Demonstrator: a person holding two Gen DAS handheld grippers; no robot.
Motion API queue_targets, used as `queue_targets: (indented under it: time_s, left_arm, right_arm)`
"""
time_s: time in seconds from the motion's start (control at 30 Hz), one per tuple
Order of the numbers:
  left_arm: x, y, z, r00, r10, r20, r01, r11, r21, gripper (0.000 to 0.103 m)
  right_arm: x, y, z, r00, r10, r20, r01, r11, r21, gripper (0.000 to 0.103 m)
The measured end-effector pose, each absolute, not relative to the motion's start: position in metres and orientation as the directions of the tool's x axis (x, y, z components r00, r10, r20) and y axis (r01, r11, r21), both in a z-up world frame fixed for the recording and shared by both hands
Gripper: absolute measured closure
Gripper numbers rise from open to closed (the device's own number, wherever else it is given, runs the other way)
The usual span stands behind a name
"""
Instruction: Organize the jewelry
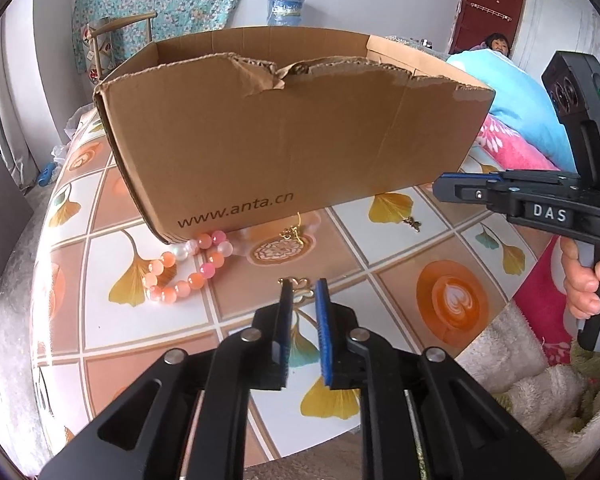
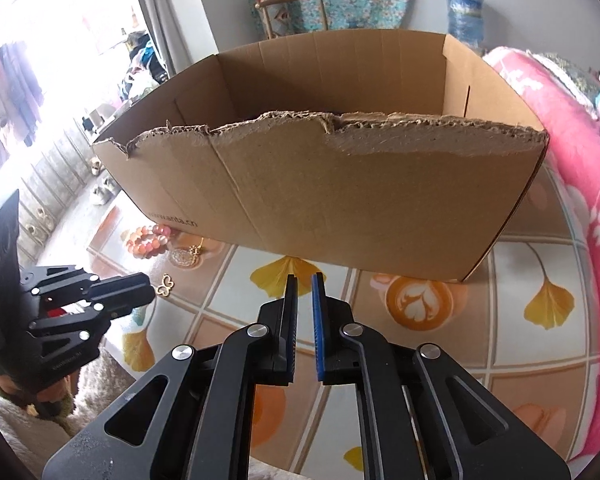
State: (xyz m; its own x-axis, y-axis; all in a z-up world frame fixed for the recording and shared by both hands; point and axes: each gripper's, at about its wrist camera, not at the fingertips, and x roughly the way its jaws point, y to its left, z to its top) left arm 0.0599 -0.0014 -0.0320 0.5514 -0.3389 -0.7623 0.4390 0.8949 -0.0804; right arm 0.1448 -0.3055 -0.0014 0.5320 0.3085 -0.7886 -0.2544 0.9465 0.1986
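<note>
Currently I have both tools over the worktop [image 1: 400, 276], a patterned surface with ginkgo leaves and coffee-cup prints. My left hand-held gripper [image 1: 304, 286] shows a narrow gap between its blue pads, and nothing sits between them. A small gold butterfly charm [image 1: 298, 286] lies flat on the worktop just beyond the fingertips; I cannot tell whether they touch it. My right hand-held gripper [image 2: 304, 280] also stands at a narrow gap, empty, its tips near the front wall of the cardboard box [image 2: 340, 192].

The cardboard box stands open on the worktop, its near top edge torn ragged, with a web address printed low on the front wall. What lies on its floor is hidden from both views.

A bracelet of pink and orange beads [image 1: 188, 268] rests on the worktop against the box's lower left corner. A thin gold chain [image 1: 294, 232] lies beside it at the box's base. A second small gold charm [image 1: 413, 224] lies further right, near the box, well apart from the beads.

A hand [image 1: 584, 280] grips the right tool's handle.
</note>
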Motion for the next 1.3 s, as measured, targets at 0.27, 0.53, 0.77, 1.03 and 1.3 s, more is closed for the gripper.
queue_targets:
  time_s: [0.27,0.53,0.77,1.03,1.3]
  left_arm:
    - [0.062,0.001,-0.033,0.556,-0.337,-0.759,0.435,0.897,-0.08,0.071]
    - [0.063,-0.004,-0.037,0.551,-0.325,-0.768,0.444,0.894,-0.059,0.048]
    - [0.062,-0.011,-0.039,0.559,-0.308,-0.77,0.451,0.892,-0.03,0.036]
    - [0.062,-0.016,-0.042,0.559,-0.291,-0.777,0.445,0.895,-0.016,0.026]
    - [0.061,-0.021,-0.045,0.555,-0.271,-0.786,0.435,0.9,-0.003,0.01]
  right_arm:
    - [0.144,-0.287,-0.011,0.504,0.306,-0.808,-0.254,0.946,0.2,0.051]
    - [0.143,-0.283,-0.017,0.494,0.292,-0.819,-0.248,0.95,0.189,0.039]
    - [0.146,-0.285,-0.021,0.504,0.262,-0.823,-0.222,0.96,0.17,0.028]
    - [0.146,-0.297,-0.024,0.504,0.255,-0.825,-0.201,0.964,0.175,0.024]
    - [0.145,-0.303,-0.029,0.51,0.233,-0.828,-0.19,0.969,0.156,0.015]
